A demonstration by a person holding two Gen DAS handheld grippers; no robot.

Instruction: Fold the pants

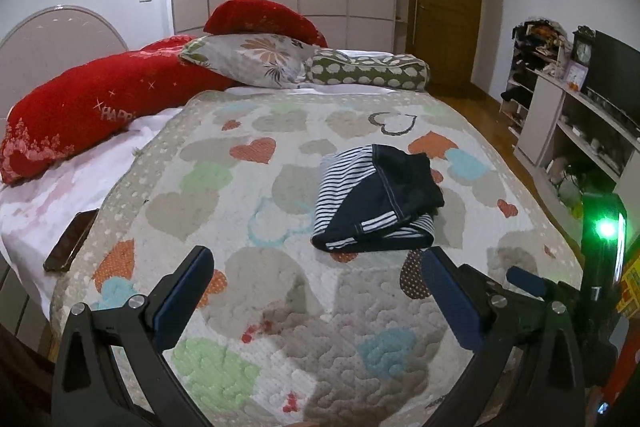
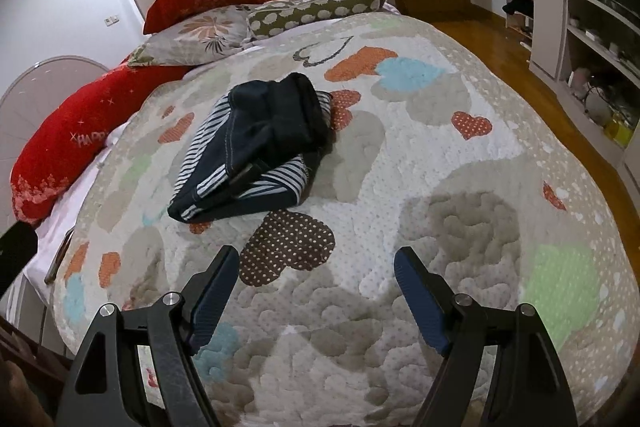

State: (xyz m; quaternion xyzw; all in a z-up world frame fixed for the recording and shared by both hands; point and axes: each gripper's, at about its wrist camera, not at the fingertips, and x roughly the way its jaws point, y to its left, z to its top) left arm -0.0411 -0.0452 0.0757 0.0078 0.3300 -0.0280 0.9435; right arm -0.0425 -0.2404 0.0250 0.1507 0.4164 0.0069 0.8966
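The pants [image 1: 376, 199] are dark navy with striped panels and lie folded in a compact bundle on the heart-patterned quilt [image 1: 240, 187]. They also show in the right wrist view [image 2: 256, 151]. My left gripper [image 1: 316, 263] is open and empty, held above the quilt just short of the bundle. My right gripper [image 2: 316, 263] is open and empty, held above the quilt [image 2: 440, 167] with the bundle ahead and to its left. Part of the right gripper's body with a green light [image 1: 604, 227] shows at the right edge of the left wrist view.
Red pillows [image 1: 92, 107], a floral pillow [image 1: 256, 59] and a green bolster [image 1: 368, 69] lie at the head of the bed. A phone [image 1: 72, 241] lies near the left edge of the bed. Shelves [image 1: 568, 131] stand along the right wall, with wooden floor [image 2: 500, 43] between.
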